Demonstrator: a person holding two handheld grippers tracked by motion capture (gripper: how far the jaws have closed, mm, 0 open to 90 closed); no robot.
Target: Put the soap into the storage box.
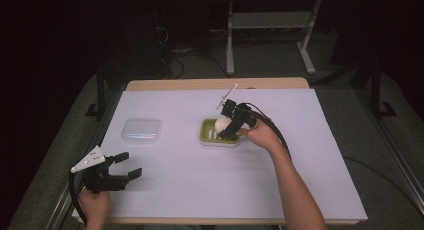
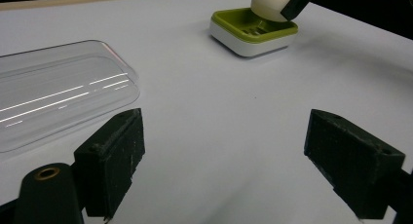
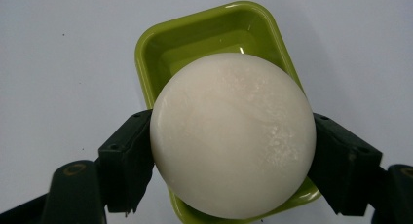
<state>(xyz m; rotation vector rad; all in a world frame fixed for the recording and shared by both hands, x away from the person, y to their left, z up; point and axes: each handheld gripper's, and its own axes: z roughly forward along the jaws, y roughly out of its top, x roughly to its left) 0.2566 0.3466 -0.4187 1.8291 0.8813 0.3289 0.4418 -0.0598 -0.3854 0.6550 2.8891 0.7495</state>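
A round white soap bar [image 3: 231,136] is clamped between the jaws of my right gripper [image 1: 226,126], just above a green soap dish [image 1: 209,135] with a white base in the middle of the table. The left gripper view catches the soap [image 2: 269,4] over the dish [image 2: 253,30] at the top. My left gripper [image 1: 125,166] stands open near the front left corner, nothing between its fingers [image 2: 114,160]. A clear plastic lid [image 1: 141,131] lies flat to the left of the dish, and it is the lid [image 2: 53,92] just ahead of the left jaw.
A white sheet [image 1: 200,190] covers the wooden table [image 1: 215,83]. Behind the table stand a white frame [image 1: 267,20] and cables on a dark floor. Open sheet lies between the two grippers and to the right of the dish.
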